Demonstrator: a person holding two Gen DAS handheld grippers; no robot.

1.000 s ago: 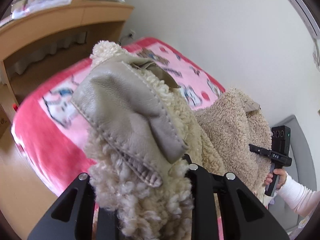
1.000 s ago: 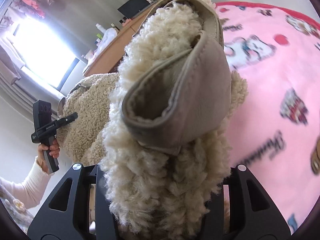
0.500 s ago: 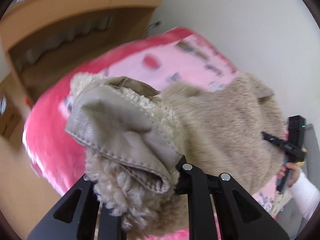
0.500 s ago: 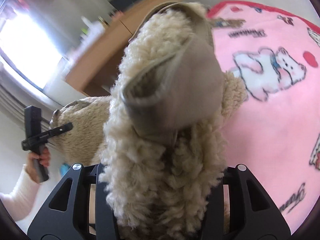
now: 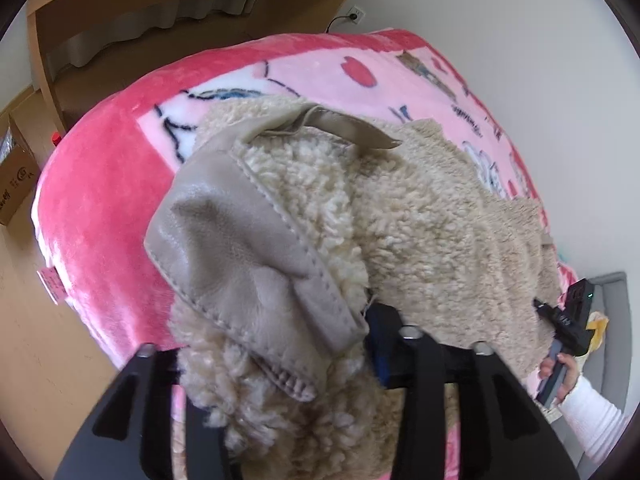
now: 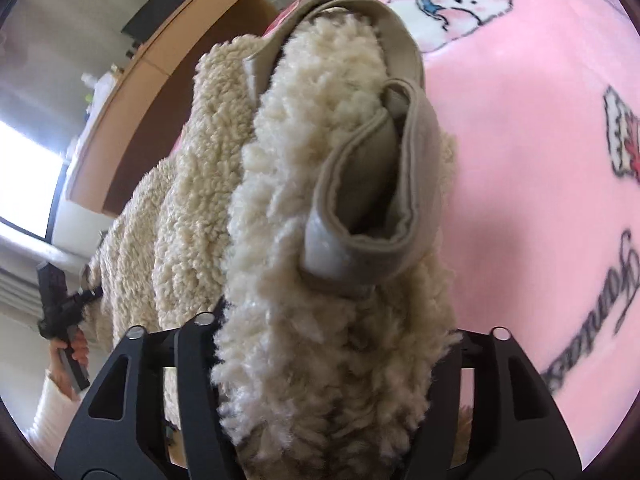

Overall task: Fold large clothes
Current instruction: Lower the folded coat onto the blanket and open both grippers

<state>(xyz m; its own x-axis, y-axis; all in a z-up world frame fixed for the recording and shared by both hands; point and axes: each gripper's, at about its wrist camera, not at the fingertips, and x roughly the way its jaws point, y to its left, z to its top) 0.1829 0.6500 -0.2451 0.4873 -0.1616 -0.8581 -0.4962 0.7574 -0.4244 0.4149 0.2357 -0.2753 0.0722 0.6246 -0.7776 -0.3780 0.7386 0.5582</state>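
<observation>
A cream fleece coat [image 5: 420, 220] with tan leather trim [image 5: 240, 248] lies spread on the pink cartoon-print blanket [image 5: 100, 184]. My left gripper [image 5: 280, 360] hangs over one end of it. Its jaws are opening: the trimmed fleece edge sits between them, with a dark gap beside the right finger. In the right wrist view my right gripper [image 6: 320, 340] is at the other end of the coat [image 6: 192, 200]. Its jaws are opening too, and the thick fleece and trim [image 6: 368, 184] still fill the space between them. Each view shows the person's other hand [image 5: 560, 372] [image 6: 74, 348] at the coat's far end.
The blanket [image 6: 520, 140] covers a bed. A wooden desk [image 5: 120, 0] [image 6: 160, 100] stands past its foot, and a cardboard box [image 5: 16, 176] sits on the wood floor. A white wall with a socket [image 5: 354, 14] runs along the bed. A grey panel [image 5: 608, 292] is at the right.
Both grippers have come down towards the bed with the coat, which now lies spread on the blanket. Both pairs of fingers stand wider apart than before.
</observation>
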